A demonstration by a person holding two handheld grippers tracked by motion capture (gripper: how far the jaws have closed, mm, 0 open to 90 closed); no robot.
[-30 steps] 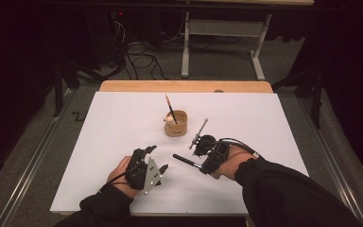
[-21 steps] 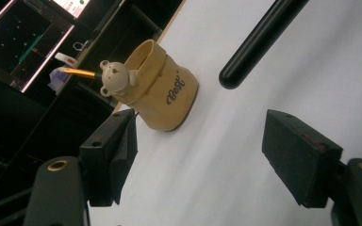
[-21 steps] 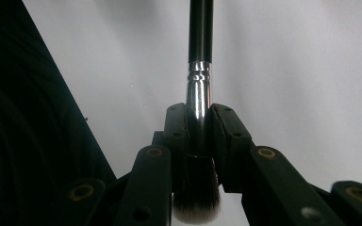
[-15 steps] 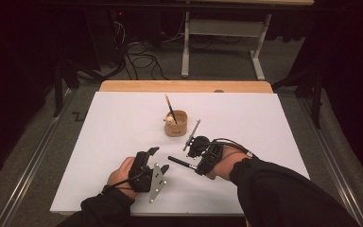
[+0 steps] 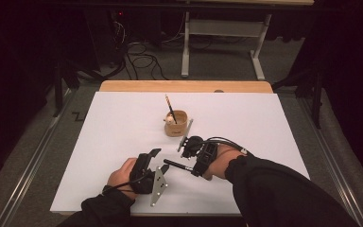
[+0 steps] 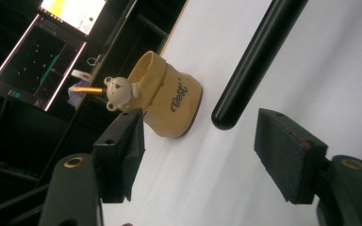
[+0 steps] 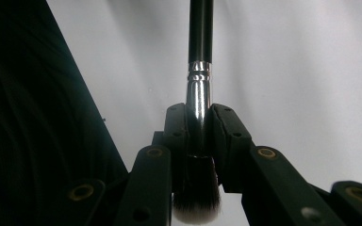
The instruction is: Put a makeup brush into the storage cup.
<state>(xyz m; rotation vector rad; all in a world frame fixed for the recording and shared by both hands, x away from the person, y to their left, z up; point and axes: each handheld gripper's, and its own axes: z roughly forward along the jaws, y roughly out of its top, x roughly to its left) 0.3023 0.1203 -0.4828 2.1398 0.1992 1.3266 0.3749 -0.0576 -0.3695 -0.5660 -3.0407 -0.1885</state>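
Now right hand-held gripper [image 7: 199,129] clamping makeup brush [image 7: 201,56]

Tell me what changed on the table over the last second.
The right tongs, shut on the makeup brush, drifted slightly toward the person, bringing the black handle tip between the left tongs, whose jaws have just been closing but do not yet touch it. The bear cup with its pencil stayed put.

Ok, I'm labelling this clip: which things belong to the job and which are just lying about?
In the job: brush, clamped in the right gripper; left gripper, jaws just closing around its handle tip, not touching; bear cup.
Lying about: floor cables; monitor.
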